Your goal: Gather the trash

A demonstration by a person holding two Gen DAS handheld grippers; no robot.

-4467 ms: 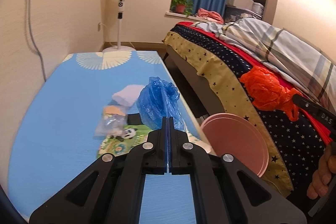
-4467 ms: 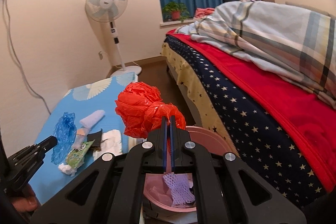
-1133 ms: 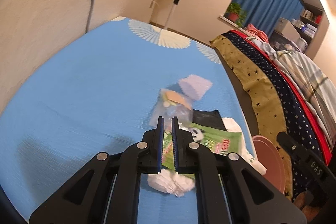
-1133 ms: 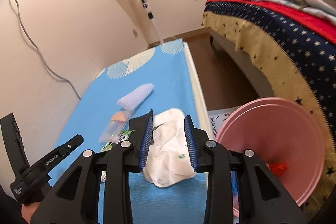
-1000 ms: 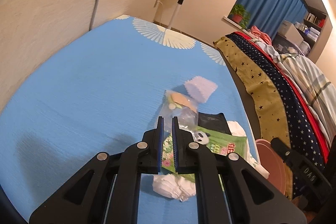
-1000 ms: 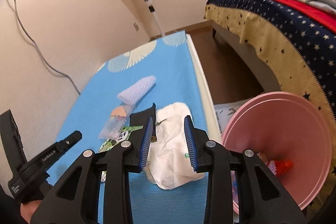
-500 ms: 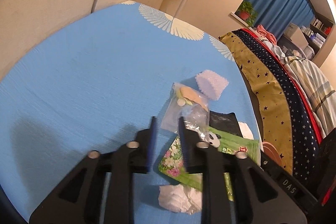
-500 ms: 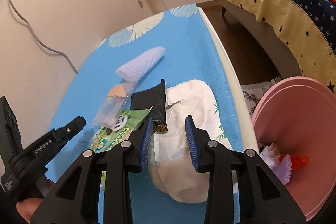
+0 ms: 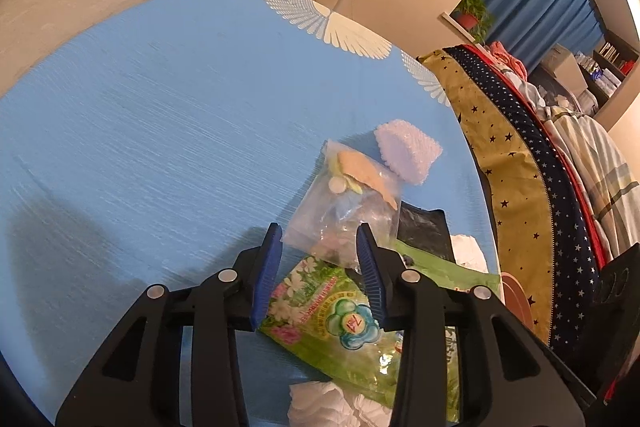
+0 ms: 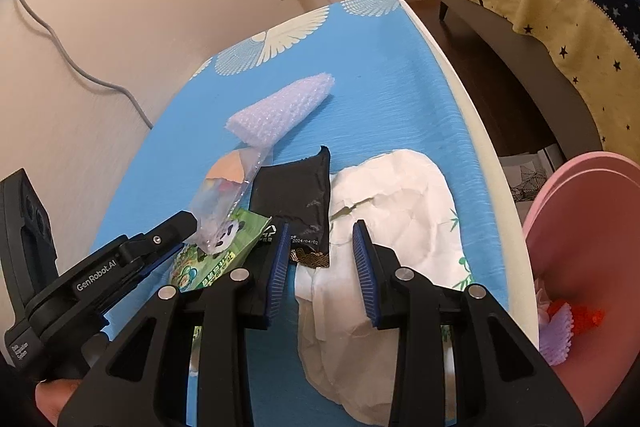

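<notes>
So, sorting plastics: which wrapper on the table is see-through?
The clear bag by the left gripper; the green packet and black packet are opaque.

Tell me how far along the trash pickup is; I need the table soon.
Done: some scraps lie in the pink bin. In hand: nothing; the left gripper, jaws just opening, straddles the clear bag, and the right gripper hangs open over the white paper. Left: both, the black packet, green wrapper, foam sleeve.

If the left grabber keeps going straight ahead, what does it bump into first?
Probably the clear plastic bag of bits: the left gripper, whose jaws have just been opening, frames its near end. The green wrapper lies lower and closer, so it might touch first; depth is hard to judge.
</notes>
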